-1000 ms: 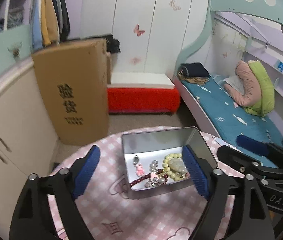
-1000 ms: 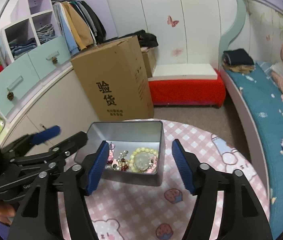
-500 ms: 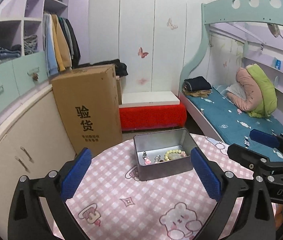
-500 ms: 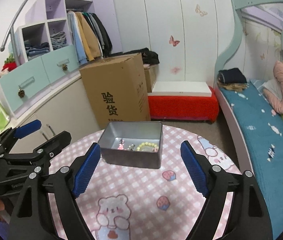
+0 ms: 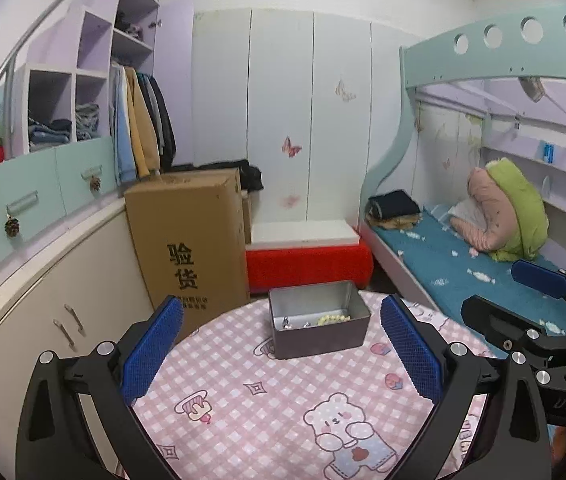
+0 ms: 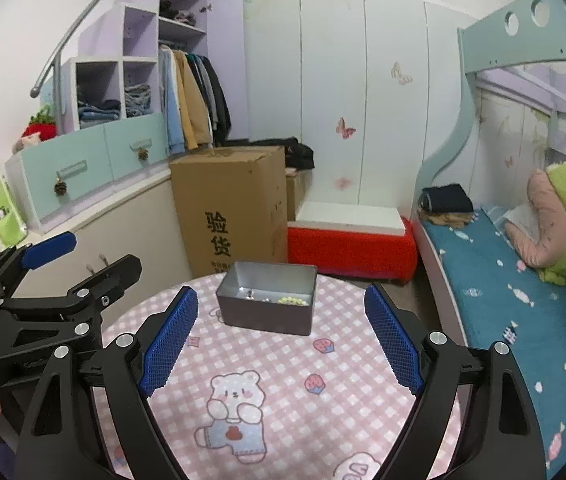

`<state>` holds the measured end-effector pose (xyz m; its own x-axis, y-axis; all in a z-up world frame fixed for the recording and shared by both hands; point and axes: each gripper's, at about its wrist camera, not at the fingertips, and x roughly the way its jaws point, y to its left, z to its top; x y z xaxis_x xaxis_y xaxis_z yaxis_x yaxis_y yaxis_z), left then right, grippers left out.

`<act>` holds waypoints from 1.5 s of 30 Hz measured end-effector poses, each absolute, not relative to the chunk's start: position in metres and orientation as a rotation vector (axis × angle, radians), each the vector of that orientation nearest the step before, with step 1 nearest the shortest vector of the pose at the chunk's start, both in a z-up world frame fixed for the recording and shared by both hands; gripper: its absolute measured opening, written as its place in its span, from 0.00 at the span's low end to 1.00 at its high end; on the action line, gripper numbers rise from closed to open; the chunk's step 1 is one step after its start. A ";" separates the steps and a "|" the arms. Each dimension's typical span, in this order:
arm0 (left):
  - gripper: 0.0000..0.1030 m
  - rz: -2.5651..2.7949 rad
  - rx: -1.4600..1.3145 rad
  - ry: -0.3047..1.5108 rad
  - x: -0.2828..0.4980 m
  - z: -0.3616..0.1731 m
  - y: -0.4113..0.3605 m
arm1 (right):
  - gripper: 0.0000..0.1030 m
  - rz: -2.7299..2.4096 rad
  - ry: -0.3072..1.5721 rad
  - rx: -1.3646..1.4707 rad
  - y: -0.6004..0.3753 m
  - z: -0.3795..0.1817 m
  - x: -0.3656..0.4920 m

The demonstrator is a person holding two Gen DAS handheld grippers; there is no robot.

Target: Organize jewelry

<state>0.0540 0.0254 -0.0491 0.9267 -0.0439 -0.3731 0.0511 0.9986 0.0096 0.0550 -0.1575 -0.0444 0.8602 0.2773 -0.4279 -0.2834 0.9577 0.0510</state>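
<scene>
A grey metal tin (image 5: 319, 332) stands at the far edge of a round table with a pink checked cloth (image 5: 251, 396). It holds a pale bead bracelet (image 5: 333, 319) and small trinkets. It also shows in the right wrist view (image 6: 267, 308), with the bracelet (image 6: 293, 300) inside. My left gripper (image 5: 281, 344) is open and empty, well back from the tin. My right gripper (image 6: 281, 334) is open and empty, also back from it. Each gripper shows at the edge of the other's view.
A tall cardboard box (image 5: 191, 240) stands on the floor behind the table. A red bench (image 5: 309, 264) is beyond it. A bed with a blue cover (image 5: 463, 264) is at the right. Cabinets (image 5: 43, 280) line the left.
Both grippers have pulled back and up from the tin, which now looks smaller and farther away. The jewelry stays in the tin. Both stay open.
</scene>
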 end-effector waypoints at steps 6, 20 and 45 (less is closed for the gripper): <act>0.93 -0.030 0.008 0.282 0.023 -0.031 0.024 | 0.82 0.284 0.375 -0.021 -0.161 -0.025 0.022; 0.93 -0.011 0.051 0.163 -0.011 -0.013 0.016 | 0.85 0.253 0.285 -0.010 -0.165 -0.011 -0.010; 0.93 -0.016 0.052 0.145 -0.011 -0.019 0.012 | 0.86 0.223 0.282 -0.016 -0.161 -0.019 -0.014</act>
